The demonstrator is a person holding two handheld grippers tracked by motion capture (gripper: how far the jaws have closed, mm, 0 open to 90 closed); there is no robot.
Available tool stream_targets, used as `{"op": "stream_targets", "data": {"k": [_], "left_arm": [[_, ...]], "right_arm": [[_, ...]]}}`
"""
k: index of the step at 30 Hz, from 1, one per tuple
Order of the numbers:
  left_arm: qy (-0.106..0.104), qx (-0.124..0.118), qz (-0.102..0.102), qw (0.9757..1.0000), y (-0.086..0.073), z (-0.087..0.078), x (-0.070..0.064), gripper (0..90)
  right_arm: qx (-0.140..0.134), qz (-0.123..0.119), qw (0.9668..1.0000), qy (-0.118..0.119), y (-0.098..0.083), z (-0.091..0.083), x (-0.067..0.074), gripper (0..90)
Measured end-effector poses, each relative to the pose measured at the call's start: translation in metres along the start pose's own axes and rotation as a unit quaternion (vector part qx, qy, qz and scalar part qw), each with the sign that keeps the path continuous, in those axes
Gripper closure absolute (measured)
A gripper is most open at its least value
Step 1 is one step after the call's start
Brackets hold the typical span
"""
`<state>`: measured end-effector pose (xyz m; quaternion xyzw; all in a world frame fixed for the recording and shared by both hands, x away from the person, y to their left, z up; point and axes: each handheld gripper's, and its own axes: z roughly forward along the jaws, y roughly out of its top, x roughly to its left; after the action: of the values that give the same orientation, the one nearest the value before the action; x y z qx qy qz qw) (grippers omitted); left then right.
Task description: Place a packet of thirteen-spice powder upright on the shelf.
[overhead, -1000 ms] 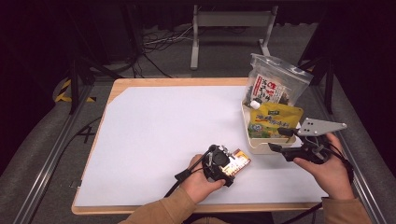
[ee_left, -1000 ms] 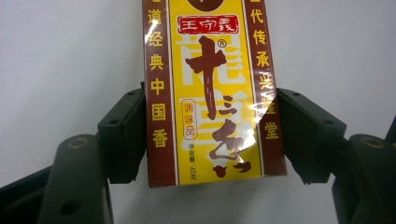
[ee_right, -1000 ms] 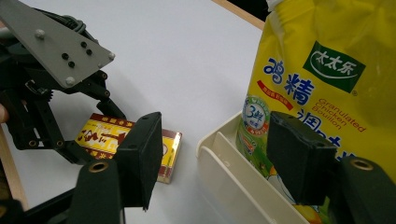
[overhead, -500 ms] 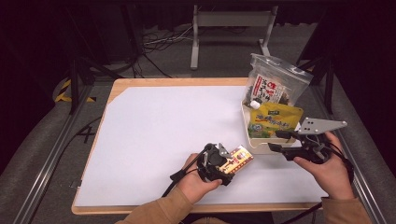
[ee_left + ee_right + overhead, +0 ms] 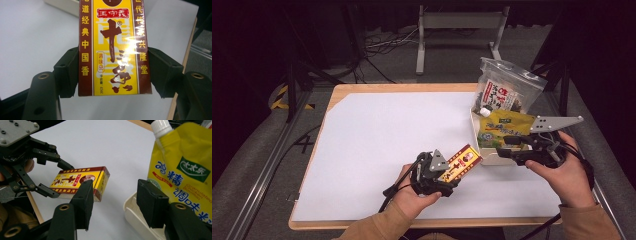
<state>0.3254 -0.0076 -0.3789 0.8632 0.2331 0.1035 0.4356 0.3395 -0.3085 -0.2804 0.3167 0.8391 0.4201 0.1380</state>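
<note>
A yellow and dark red box (image 5: 460, 163) with Chinese print is held just above the white table. My left gripper (image 5: 439, 175) is shut on its lower end. In the left gripper view the box (image 5: 113, 47) stands between the two jaws, which press on its long sides. My right gripper (image 5: 504, 146) is open at the front edge of a white tray (image 5: 490, 159). Its jaws hold nothing in the right gripper view (image 5: 117, 202). There, the box (image 5: 80, 181) and the left gripper (image 5: 61, 180) lie to the left, a short way from the tray (image 5: 135, 217).
A yellow spouted pouch (image 5: 502, 131) stands in the tray, and in the right gripper view the pouch (image 5: 185, 170) is close on the right. A clear bag of snacks (image 5: 504, 92) leans behind it. The white sheet (image 5: 387, 135) covers the wooden table.
The left gripper has lifted and tilted the box a little, with its far end toward the tray. The right gripper has hardly moved.
</note>
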Motion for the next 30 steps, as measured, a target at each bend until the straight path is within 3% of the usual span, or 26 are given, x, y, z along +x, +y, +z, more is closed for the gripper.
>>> {"op": "stream_targets", "data": {"k": [7,11,16,22,30], "left_arm": [[0.009,-0.070,0.017,0.9973,-0.002,-0.014,0.001,32.6],[0.005,-0.092,0.023,0.9955,-0.006,-0.018,0.001,32.6],[0.015,-0.133,0.032,0.9904,-0.014,-0.019,0.002,32.6],[0.020,-0.152,0.043,0.9873,-0.016,-0.019,-0.001,32.6],[0.018,-0.153,0.045,0.9870,-0.016,-0.018,-0.002,32.6]], "right_arm": [[0.006,-0.013,0.9999,-0.002,0.018,-0.001,0.007,47.5],[0.006,-0.015,0.9998,-0.008,0.024,-0.003,0.007,47.1],[0.013,-0.021,0.9996,-0.012,0.033,-0.003,0.008,46.8],[0.015,-0.021,0.9997,-0.001,0.041,-0.004,0.012,46.7],[0.032,-0.004,0.9993,0.019,0.049,0.003,0.013,46.5]]}}
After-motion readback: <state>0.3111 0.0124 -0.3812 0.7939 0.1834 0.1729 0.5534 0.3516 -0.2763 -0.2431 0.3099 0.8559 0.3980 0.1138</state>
